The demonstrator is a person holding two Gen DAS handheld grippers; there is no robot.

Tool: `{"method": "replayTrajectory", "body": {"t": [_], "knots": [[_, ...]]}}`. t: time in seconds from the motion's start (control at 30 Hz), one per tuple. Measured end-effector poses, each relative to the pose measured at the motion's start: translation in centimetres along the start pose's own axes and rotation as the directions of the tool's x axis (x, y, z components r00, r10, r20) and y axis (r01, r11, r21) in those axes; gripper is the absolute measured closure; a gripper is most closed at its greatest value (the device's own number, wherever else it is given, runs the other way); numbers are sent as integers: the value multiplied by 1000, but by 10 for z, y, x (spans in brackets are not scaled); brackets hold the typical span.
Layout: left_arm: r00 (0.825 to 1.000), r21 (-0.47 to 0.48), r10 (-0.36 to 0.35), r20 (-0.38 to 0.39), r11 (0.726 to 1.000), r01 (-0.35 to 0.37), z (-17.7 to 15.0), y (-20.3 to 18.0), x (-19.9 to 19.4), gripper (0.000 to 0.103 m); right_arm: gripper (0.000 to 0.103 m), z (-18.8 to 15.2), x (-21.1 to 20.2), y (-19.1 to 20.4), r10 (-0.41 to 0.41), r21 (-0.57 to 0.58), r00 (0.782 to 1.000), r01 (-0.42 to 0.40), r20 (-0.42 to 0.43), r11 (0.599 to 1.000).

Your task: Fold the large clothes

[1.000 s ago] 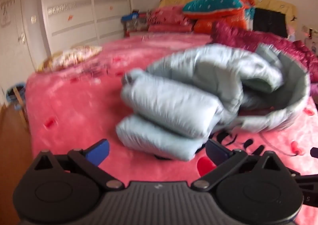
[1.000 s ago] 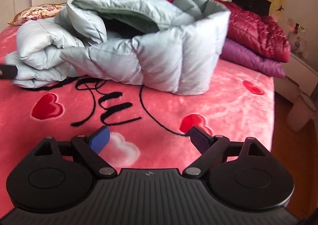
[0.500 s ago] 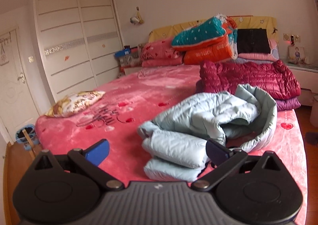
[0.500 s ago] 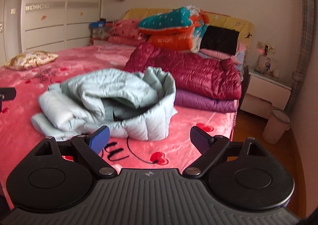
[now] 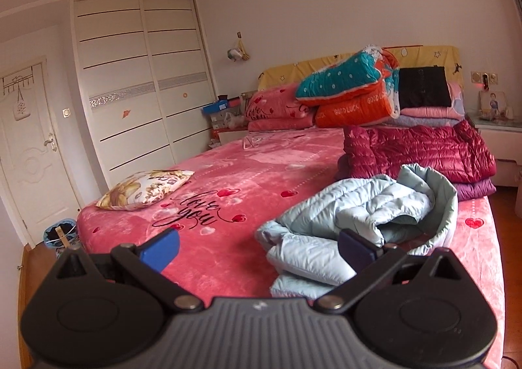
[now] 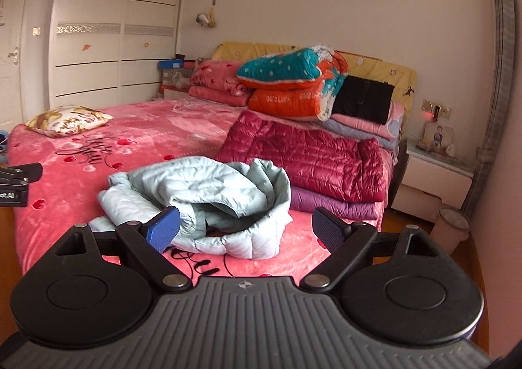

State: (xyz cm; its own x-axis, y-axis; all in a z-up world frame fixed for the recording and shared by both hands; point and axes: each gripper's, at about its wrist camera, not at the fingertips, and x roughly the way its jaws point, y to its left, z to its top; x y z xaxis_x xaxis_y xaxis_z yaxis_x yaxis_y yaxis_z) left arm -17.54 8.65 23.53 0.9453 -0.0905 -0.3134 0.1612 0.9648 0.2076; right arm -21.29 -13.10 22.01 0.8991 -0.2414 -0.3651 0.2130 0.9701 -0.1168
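Pale-blue puffer jacket sits bundled on the pink bed, near the foot edge, just in front of a folded crimson jacket stacked on a purple one. Left tongs spread wide, holding nothing, clear of the fabric. Right tongs likewise wide and empty (both hover off the bed). Containers: waste bin on the floor by the nightstand, contents not visible; blue basket beside the door, contents unclear.
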Motion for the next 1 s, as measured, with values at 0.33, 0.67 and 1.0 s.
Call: {"method": "replayTrajectory", "body": {"t": [0.33,0.67,1.0], "knots": [[1000,-28,10,15,1000,-9,1,17,-12,1,0,10,-15,12,37,-12,999,-37,39,999],[1000,-38,1,3,999,-1,3,16,-8,1,0,10,-14,10,87,-2,993,-87,76,996],[998,-25,-50,-31,998,49,5,-13,14,1,0,-4,8,1,62,46,996,-65,71,997]]}}
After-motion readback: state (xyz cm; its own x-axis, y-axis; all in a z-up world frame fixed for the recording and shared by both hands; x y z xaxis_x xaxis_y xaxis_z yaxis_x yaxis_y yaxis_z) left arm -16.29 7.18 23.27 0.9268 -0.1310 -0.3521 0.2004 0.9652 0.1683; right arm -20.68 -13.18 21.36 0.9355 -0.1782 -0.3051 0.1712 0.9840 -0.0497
